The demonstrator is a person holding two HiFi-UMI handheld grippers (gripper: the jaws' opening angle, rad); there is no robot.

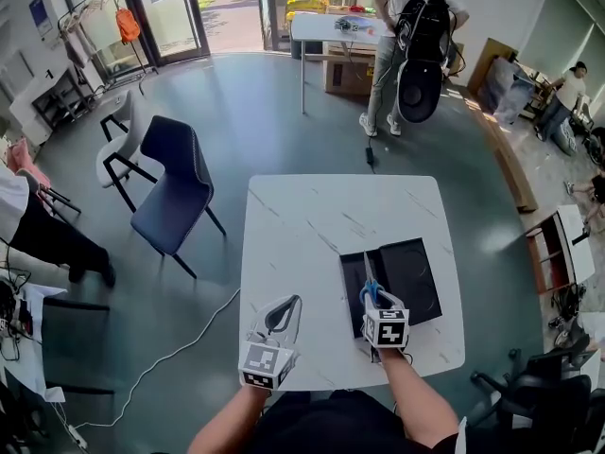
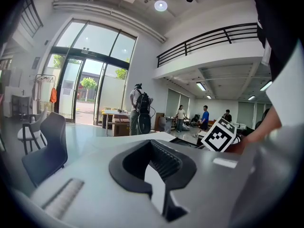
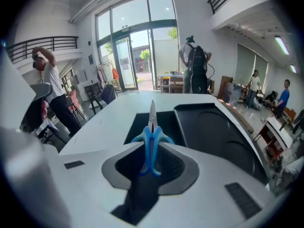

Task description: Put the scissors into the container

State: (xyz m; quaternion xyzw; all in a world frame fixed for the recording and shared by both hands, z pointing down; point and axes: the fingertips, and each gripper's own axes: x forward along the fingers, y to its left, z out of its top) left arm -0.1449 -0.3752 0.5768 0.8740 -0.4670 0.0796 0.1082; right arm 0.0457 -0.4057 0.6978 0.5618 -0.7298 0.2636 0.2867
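Surface: white table (image 1: pixel 312 225), black container (image 1: pixel 408 270) on its right side.
My right gripper (image 3: pixel 152 145): clamped on blue scissors (image 3: pixel 152 127), blades forward over the container's left section.
My left gripper (image 1: pixel 282 312): jaws together, empty.

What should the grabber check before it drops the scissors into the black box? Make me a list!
1. Scissors gripped: ok. The right gripper has its jaws closed on the blue handles.
2. Blades pointing away from the person: ok.
3. Scissors lined up with the container: ok, they are over its narrow left compartment.
4. Room in the container: ok, nothing shows inside it.
5. Left gripper out of the way: ok. It is empty, over the table, apart from the container.
6. Height above the container floor: cannot tell.
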